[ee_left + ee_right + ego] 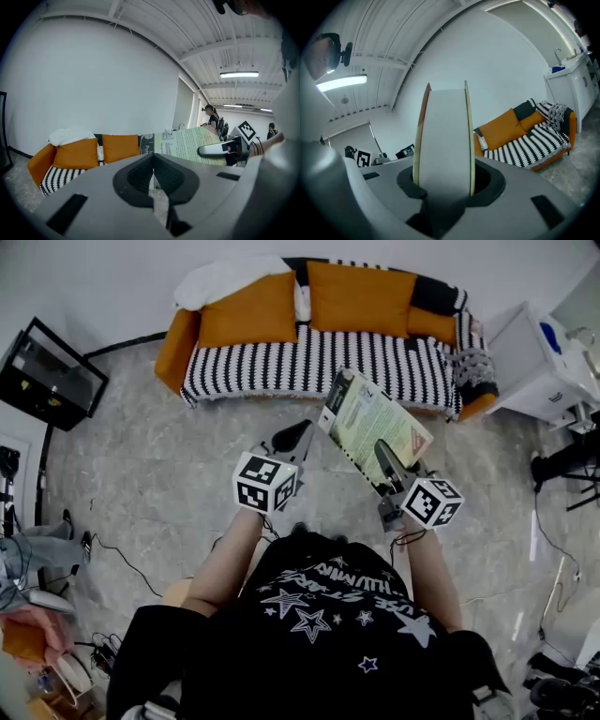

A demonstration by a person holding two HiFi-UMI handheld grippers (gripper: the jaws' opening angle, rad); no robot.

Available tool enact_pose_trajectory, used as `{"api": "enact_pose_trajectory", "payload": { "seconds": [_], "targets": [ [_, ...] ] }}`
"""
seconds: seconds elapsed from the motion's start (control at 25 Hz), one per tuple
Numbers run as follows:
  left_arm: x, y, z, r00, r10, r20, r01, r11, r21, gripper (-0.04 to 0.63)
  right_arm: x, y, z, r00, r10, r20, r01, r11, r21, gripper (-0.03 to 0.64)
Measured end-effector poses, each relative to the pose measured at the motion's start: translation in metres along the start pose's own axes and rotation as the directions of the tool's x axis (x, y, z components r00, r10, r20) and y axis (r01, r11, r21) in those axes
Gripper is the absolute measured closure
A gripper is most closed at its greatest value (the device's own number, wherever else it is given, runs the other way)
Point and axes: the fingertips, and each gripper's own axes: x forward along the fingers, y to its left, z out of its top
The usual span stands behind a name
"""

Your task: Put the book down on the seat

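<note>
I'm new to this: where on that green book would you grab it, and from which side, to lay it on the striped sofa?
By its near edge, coming from the person's side, as the right gripper holds it: the book has flat covers, so the jaws clamp across its thickness. Its far end is free, pointing toward the sofa seat, which should ease setting it down.

Black monitor (52, 376) far left, white cabinet (534, 367) far right, grey stone floor (141, 474) between
</note>
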Motion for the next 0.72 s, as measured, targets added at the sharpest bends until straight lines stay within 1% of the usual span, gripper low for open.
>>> {"api": "enact_pose_trajectory", "payload": {
  "seconds": [0.32, 0.56, 0.72],
  "targets": [
    [-0.006, 0.018, -0.004, 1.0, 0.001, 0.001, -0.001, 1.0, -0.012, 0.588, 0.015, 0.008, -0.006, 1.0, -0.004, -0.016, 0.004, 1.0, -0.013, 0.448],
    [-0.016, 0.039, -0.005, 1.0, 0.003, 0.01, -0.003, 1.0, -0.029, 0.588, 0.032, 0.017, -0.009, 1.0, -0.011, -0.013, 0.011, 1.0, 0.0, 0.448],
    [-0.024, 0.052, -0.009, 1.0, -0.008, 0.012, 0.009, 0.998, -0.055, 0.588, 0.043, 0.024, -0.017, 1.0, -0.019, -0.021, 0.02, 1.0, 0.014, 0.448]
  ]
}}
